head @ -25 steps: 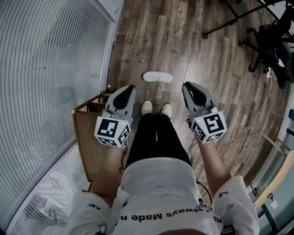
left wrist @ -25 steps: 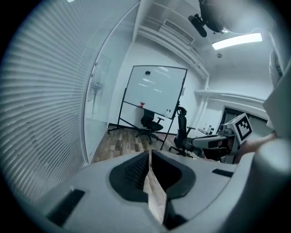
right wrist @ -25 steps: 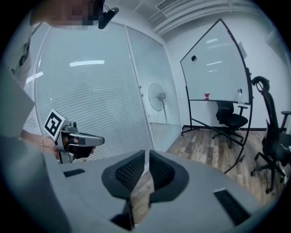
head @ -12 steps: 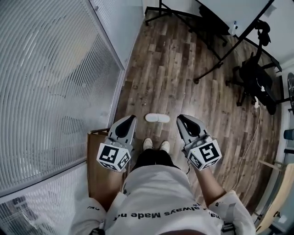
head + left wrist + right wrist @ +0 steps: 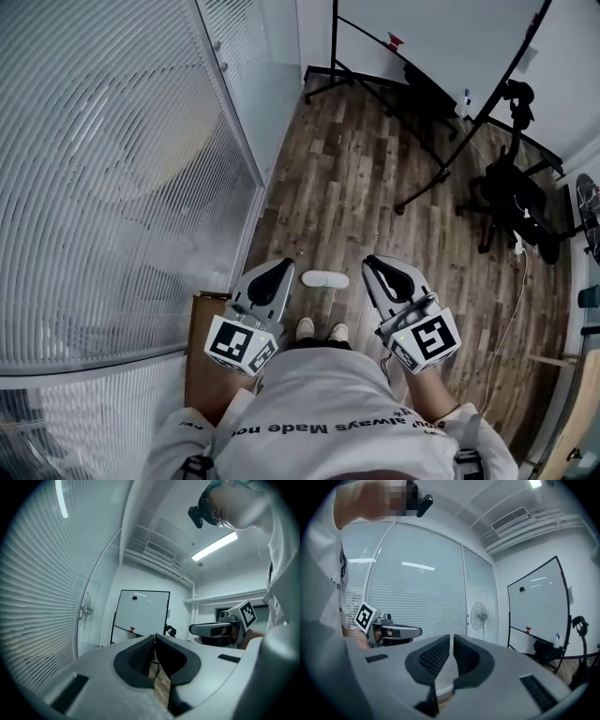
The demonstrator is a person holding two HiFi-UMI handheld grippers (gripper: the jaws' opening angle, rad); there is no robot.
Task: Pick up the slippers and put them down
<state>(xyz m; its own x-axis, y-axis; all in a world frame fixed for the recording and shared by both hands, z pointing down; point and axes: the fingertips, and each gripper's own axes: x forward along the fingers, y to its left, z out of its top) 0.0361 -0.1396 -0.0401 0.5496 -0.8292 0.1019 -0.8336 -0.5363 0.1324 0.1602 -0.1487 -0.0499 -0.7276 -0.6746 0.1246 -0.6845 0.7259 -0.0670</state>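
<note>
head view: the white slippers lie on the wood floor just ahead of the person's shoes, showing as one pale oblong between the two raised grippers and well below both. neither tool touches them. the left gripper has its jaws pressed together with nothing between them, a state its own view confirms, where the left gripper looks out level toward a whiteboard. the right gripper is all but closed too; in the right gripper view the right gripper shows only a thin slit between its pads and holds nothing, with the ribbed glass wall beyond it.

the slippers look thin and soft, so they are likely light and will probably bend or droop if lifted by one end. their pale surface seems matte rather than slick. a pinch across the upper band or along a sole edge near the middle looks the safest hold, one slipper to each tool. little can break here; the main risk appears to be a floppy sole slipping out of a shallow grip.
</note>
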